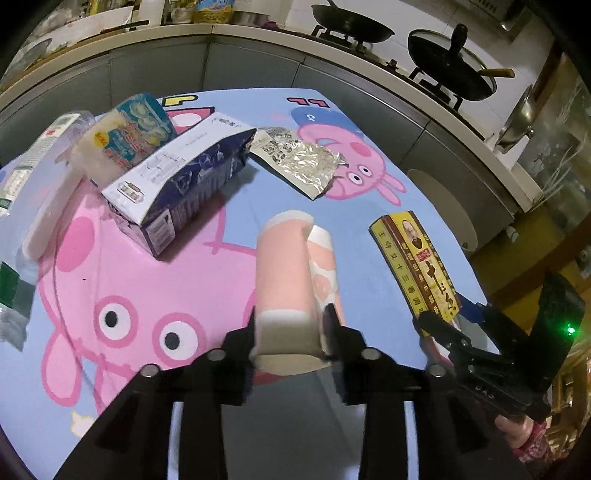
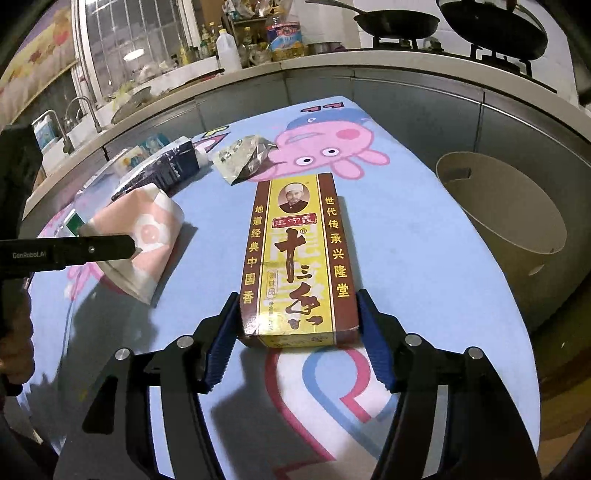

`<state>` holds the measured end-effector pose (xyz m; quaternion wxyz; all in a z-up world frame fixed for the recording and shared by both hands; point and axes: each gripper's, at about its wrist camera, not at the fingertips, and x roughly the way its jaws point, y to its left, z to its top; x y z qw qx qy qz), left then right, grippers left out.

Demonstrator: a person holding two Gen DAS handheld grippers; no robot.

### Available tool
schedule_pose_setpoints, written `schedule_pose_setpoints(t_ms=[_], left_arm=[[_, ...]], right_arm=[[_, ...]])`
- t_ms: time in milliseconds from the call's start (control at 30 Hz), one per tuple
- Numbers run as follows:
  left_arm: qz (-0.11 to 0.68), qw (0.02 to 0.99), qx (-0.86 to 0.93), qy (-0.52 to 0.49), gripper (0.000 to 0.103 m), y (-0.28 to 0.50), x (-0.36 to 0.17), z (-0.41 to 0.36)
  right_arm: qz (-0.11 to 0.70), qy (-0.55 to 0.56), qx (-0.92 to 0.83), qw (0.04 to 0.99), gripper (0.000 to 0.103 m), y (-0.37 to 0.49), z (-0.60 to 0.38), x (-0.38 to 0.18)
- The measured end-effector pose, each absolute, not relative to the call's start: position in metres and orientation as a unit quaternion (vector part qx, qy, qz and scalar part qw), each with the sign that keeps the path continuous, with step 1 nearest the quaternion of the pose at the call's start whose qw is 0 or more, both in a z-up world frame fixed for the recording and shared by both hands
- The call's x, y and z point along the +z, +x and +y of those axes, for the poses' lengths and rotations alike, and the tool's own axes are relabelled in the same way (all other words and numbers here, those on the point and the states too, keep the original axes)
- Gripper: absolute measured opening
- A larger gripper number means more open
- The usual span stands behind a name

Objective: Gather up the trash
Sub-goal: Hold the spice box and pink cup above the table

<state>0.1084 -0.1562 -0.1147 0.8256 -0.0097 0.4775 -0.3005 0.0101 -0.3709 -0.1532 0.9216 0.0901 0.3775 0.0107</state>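
Note:
A flattened pink and white carton [image 1: 282, 273] lies on the cartoon tablecloth [image 1: 155, 280]. Its near end sits between the fingers of my left gripper [image 1: 291, 325], which is open and close against both sides. In the right wrist view the same carton [image 2: 147, 229] lies at the left under a left finger [image 2: 107, 247]. A long yellow and brown spice box [image 2: 295, 258] lies flat, and my right gripper [image 2: 295, 317] is open astride its near end, blue pads just off its sides. The left wrist view shows that box [image 1: 417, 258] and the right gripper [image 1: 443, 332] at the right.
At the table's far left lie a blue and white carton [image 1: 177, 177], a snack bag [image 1: 125, 136], a plastic bottle [image 1: 22, 173] and a crumpled foil pouch [image 1: 299, 158]. A beige round bin [image 2: 509, 206] stands off the right edge. A counter with woks [image 1: 351, 26] runs behind.

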Motion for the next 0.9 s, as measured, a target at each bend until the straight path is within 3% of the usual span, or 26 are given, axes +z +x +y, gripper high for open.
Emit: schedule_pose_setpoints(t_ms=[167, 900], left_arm=[[0.479, 0.821, -0.31, -0.028, 0.043, 0.112, -0.123, -0.159], [0.479, 0.815, -0.324, -0.035, 0.042, 0.118, -0.128, -0.16]], right_arm=[[0.381, 0.073, 0.007, 0.922, 0.066, 0.011, -0.366, -0.154], [0.377, 0.085, 0.016, 0.922, 0.067, 0.01, -0.372, -0.153]])
